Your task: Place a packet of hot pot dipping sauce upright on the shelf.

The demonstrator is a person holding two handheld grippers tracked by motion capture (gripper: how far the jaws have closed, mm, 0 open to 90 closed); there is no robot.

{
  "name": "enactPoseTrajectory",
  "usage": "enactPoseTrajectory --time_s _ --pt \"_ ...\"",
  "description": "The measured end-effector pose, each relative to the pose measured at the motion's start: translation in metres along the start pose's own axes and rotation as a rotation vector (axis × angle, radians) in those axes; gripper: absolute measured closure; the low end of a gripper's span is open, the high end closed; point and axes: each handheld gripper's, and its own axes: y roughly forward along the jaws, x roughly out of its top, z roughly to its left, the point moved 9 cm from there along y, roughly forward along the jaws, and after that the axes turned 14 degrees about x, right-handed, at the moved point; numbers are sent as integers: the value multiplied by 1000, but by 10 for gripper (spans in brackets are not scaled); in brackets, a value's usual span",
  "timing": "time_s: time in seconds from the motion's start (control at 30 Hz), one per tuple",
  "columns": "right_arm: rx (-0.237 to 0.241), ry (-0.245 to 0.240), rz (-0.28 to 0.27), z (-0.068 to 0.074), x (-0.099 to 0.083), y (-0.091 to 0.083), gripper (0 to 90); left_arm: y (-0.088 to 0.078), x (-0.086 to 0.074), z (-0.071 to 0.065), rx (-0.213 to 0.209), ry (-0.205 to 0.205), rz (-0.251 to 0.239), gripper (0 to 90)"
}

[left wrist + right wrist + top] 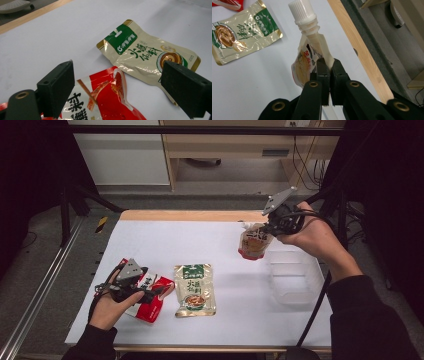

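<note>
Over table | right gripper [328,67] clamps spout pouch [308,55] | cap [301,10] seen close-up

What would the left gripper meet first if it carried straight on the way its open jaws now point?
Most likely the red sauce packet, which lies directly between the left gripper's jaws. The beige packet lies farther along, though depth is hard to judge.
</note>
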Motion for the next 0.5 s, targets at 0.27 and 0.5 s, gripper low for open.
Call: enactPoseTrajectory --time_s 0.27,0.5 --pt "-40 26 -8 -20 -20 -23 878 -5 -12 14 35 -38 0 121" --pt "-70 64 -7 -36 -42 -34 878 -7 -17 22 50 -61 0 121"
